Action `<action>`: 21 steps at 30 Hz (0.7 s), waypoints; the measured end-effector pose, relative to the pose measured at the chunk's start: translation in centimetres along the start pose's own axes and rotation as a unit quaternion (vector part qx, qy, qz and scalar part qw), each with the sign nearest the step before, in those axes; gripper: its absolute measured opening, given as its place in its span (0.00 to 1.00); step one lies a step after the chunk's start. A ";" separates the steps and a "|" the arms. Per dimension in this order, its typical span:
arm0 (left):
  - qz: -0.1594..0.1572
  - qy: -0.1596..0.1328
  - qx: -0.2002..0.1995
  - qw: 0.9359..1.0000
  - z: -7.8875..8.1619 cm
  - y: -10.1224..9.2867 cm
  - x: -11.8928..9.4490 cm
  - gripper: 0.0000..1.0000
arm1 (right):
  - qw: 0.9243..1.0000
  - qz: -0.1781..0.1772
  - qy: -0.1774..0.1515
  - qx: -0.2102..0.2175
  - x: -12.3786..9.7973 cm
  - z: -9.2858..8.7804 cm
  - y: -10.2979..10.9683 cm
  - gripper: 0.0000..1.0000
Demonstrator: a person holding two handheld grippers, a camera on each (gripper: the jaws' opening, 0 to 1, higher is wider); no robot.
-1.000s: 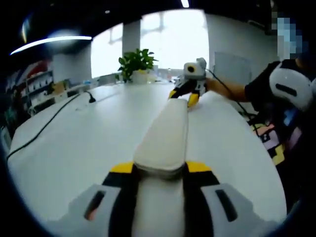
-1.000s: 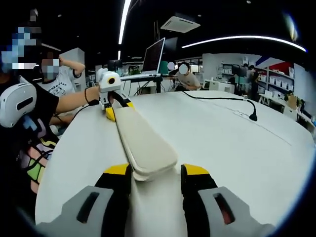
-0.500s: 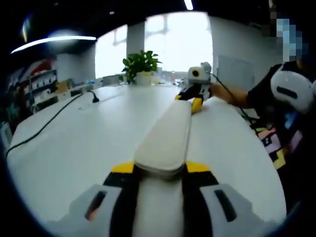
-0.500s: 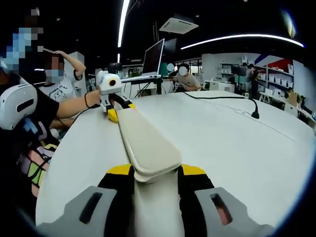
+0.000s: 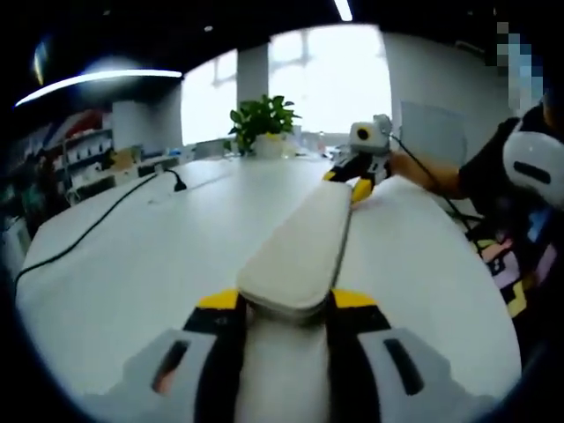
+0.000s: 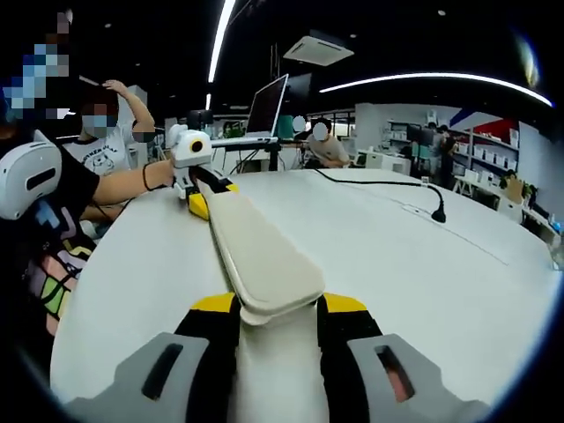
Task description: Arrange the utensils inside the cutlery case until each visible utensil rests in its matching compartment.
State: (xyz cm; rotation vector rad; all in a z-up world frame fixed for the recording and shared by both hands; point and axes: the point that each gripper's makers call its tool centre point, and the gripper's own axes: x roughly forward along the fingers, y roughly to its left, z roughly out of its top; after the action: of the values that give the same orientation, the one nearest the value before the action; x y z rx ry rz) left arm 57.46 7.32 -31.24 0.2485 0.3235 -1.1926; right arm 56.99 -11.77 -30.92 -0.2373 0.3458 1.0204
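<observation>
White, wide round-edged table (image 5: 132, 264) is filling the workspace, in an open office with ceiling strip lights. Both tongs are gripping one long, closed, cream-coloured plastic cutlery case (image 5: 304, 247), one at each end, so it is spanning the gap between them above the tabletop.

Left gripper view: the left gripper (image 5: 282, 304) is clamping the near end of the case between its yellow-tipped jaws; the case is running straight ahead to the right gripper (image 5: 357, 181), which is holding the far end. Beyond that gripper a green potted plant (image 5: 262, 123) is standing before bright windows. Left of the case a black cable (image 5: 97, 220) is lying across the table. Right of the case, the person's forearm (image 5: 423, 172) is reaching in.

Right gripper view: the right gripper is pinching its end of the case, and the left gripper is closing on the far end. Behind it an open laptop (image 6: 264, 110) is sitting at the table's far edge. No utensils are visible; the case lid is shut.
</observation>
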 end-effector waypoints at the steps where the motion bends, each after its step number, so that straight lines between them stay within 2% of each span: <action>1: 0.002 0.005 0.005 1.000 0.1 -0.1 0.3 0.38 | 1.000 0.001 0.001 0.000 -0.1 -0.2 -0.3 0.35; 5: 0.008 0.004 0.015 1.000 0.7 -0.2 1.1 0.38 | 1.000 0.000 0.011 0.008 -0.4 -1.3 -1.5 0.35; 11: 0.021 0.025 0.022 0.999 0.6 0.3 1.9 0.38 | 1.000 0.000 0.007 0.020 -0.5 -1.3 -2.4 0.35; 18: 0.022 0.018 -0.022 0.999 0.2 1.0 1.8 0.39 | 0.999 0.004 -0.004 0.040 -0.2 -1.1 -2.2 0.35; 21: 0.022 0.012 -0.024 0.999 0.3 1.0 1.7 0.39 | 0.999 0.004 0.001 0.034 -0.2 -1.1 -1.7 0.34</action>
State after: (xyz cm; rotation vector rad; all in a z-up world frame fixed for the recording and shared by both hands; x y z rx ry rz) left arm 58.96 6.07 -31.64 0.2283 0.3649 -1.1372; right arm 58.21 -13.18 -31.77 -0.1764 0.3827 1.0149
